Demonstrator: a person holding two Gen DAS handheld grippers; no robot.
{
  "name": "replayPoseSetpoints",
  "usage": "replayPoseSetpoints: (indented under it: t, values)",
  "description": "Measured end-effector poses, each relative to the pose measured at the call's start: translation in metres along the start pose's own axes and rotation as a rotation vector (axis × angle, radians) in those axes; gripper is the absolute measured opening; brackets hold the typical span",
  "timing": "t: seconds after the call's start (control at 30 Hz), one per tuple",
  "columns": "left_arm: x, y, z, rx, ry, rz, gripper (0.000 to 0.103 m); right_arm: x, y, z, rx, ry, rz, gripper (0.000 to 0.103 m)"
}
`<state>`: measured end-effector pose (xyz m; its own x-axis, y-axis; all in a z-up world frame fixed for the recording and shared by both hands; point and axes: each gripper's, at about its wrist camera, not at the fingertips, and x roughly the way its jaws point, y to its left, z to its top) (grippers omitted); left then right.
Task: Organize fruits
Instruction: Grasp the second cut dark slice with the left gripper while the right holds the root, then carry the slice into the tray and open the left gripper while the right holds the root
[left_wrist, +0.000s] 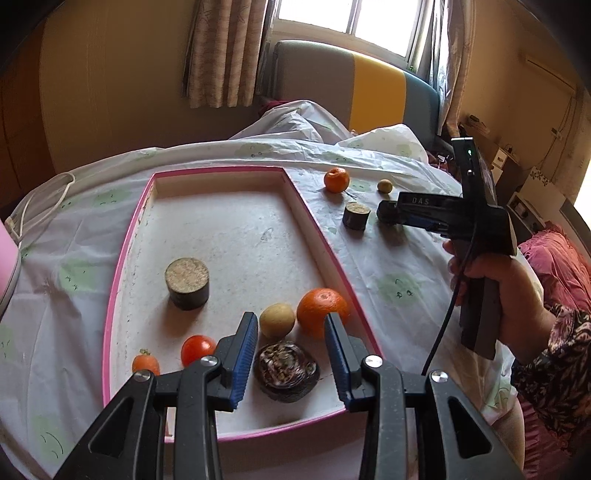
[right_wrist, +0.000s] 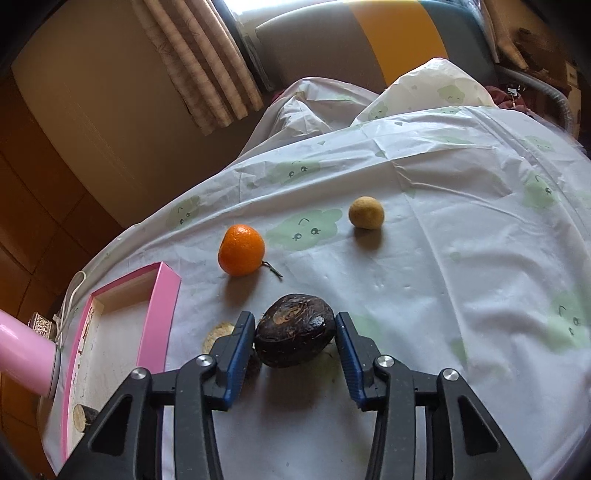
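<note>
White plastic tablecloth (right_wrist: 424, 280) with green cartoon print covers table; curtains (left_wrist: 221, 51), window behind. Left gripper (left_wrist: 291, 354) spread wide over pink-rimmed tray (left_wrist: 122, 266), dark swirled fruit (left_wrist: 286, 369) between fingers, untouched. Ahead: tomato (left_wrist: 197, 349), orange (left_wrist: 322, 312). Right gripper (right_wrist: 295, 343) brackets dark brown fruit (right_wrist: 294, 334) on cloth; firm clamp unclear.
</note>
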<state>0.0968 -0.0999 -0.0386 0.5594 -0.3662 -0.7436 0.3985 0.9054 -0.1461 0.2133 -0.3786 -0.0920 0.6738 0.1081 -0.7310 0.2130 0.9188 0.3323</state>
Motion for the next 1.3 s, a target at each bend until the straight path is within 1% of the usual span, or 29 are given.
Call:
replayPoseSetpoints:
  t: [0.13, 0.23, 0.4, 0.47, 0.53, 0.6, 0.67, 0.8, 0.83, 0.87, 0.97, 1.17, 1.23, 1.27, 1.3]
  values:
    - [0.009, -0.021, 0.022, 0.036, -0.012, -0.027, 0.038, -0.017, -0.015, -0.011, -0.039, -0.019, -0.063, 0.045]
    - [0.023, -0.040, 0.042, 0.060, -0.003, -0.049, 0.038, -0.027, -0.023, -0.020, -0.070, -0.049, -0.100, 0.045]
    - [0.052, -0.067, 0.077, 0.100, 0.005, -0.070, 0.038, -0.029, -0.025, -0.024, -0.073, -0.071, -0.104, 0.045]
    - [0.069, -0.074, 0.089, 0.120, 0.018, -0.049, 0.038, -0.029, -0.025, -0.025, -0.075, -0.078, -0.104, 0.045]
    - [0.088, -0.077, 0.098, 0.112, 0.045, -0.038, 0.038, -0.029, -0.028, -0.026, -0.062, -0.085, -0.091, 0.045]
    - [0.106, -0.078, 0.103, 0.096, 0.067, -0.047, 0.038, -0.026, -0.029, -0.026, -0.050, -0.077, -0.078, 0.045]
    - [0.123, -0.081, 0.107, 0.102, 0.092, -0.037, 0.038, -0.025, -0.030, -0.027, -0.044, -0.078, -0.086, 0.043]
    - [0.148, -0.086, 0.110, 0.102, 0.130, -0.055, 0.038, -0.025, -0.029, -0.029, -0.048, -0.085, -0.090, 0.043]
    - [0.153, -0.087, 0.111, 0.102, 0.133, -0.051, 0.038, -0.025, -0.030, -0.029, -0.046, -0.086, -0.087, 0.043]
    - [0.157, -0.088, 0.113, 0.108, 0.126, -0.028, 0.038, -0.025, -0.030, -0.029, -0.044, -0.088, -0.085, 0.043]
    - [0.164, -0.087, 0.118, 0.090, 0.127, -0.031, 0.038, -0.026, -0.031, -0.029, -0.041, -0.090, -0.081, 0.043]
    - [0.167, -0.088, 0.120, 0.094, 0.130, -0.023, 0.037, -0.026, -0.032, -0.029, -0.037, -0.092, -0.075, 0.043]
    - [0.167, -0.087, 0.120, 0.091, 0.126, -0.010, 0.037, -0.026, -0.032, -0.029, -0.035, -0.093, -0.073, 0.043]
    - [0.167, -0.086, 0.120, 0.085, 0.129, 0.008, 0.038, -0.026, -0.032, -0.029, -0.036, -0.092, -0.074, 0.043]
    - [0.169, -0.085, 0.121, 0.078, 0.131, 0.011, 0.042, -0.026, -0.032, -0.029, -0.036, -0.092, -0.074, 0.043]
